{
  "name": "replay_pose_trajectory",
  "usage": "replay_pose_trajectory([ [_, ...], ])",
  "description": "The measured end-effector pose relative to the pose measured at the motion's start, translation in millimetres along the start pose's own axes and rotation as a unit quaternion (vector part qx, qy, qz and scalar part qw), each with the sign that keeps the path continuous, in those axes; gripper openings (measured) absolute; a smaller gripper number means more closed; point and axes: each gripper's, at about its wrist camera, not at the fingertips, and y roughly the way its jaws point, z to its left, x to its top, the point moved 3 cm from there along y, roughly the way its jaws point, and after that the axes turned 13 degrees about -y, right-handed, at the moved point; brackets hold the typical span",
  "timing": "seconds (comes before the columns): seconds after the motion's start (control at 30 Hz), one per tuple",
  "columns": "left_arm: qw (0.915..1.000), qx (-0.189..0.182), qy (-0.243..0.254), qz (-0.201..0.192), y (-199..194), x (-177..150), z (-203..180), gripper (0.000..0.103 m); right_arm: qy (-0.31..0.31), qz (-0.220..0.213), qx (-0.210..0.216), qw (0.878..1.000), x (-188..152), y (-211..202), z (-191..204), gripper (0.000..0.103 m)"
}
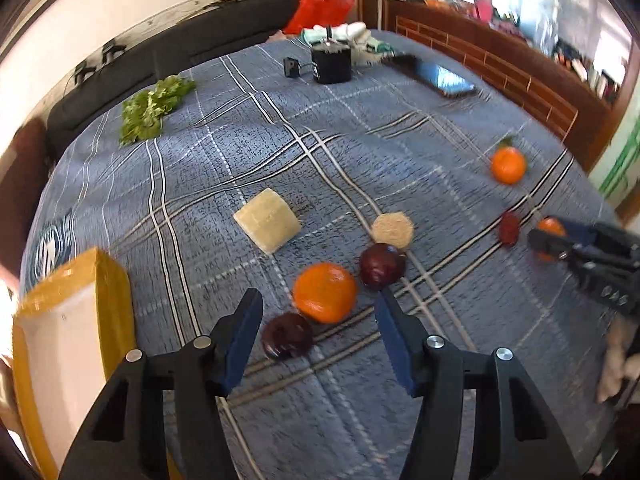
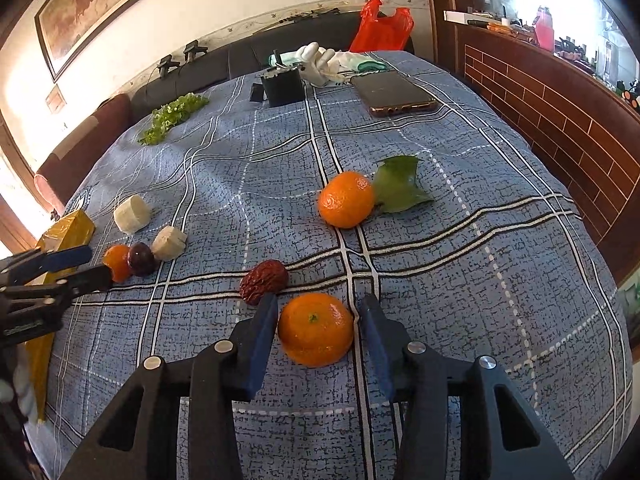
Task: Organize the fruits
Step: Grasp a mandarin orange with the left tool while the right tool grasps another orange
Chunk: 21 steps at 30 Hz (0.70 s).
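On the blue plaid cloth, my left gripper (image 1: 318, 300) is open just above an orange (image 1: 325, 293), with one dark plum (image 1: 287, 336) near its left finger and another plum (image 1: 381, 266) near its right finger. My right gripper (image 2: 318, 306) is open with a second orange (image 2: 316, 329) between its fingers, resting on the cloth. A wrinkled red date (image 2: 264, 281) lies just beyond its left finger. A third orange (image 2: 346, 199) with a green leaf (image 2: 400, 184) lies further off. The right gripper also shows in the left wrist view (image 1: 538, 238).
Two pale foam blocks (image 1: 267, 220) (image 1: 393, 230) lie past the plums. A yellow box (image 1: 76, 320) stands at the left edge. Green leafy vegetables (image 1: 154, 108), a black box (image 1: 331, 64), a phone (image 2: 396, 94), gloves and a red bag (image 2: 382, 30) sit at the far end.
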Motion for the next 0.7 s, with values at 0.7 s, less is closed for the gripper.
replay_pose_trajectory([
  [0.7,1.0,0.0,0.007,-0.004,0.2,-4.5,-12.7,0.034,0.009,-0.017,0.013,1.0,1.5,-6.8,-0.8,0.039],
])
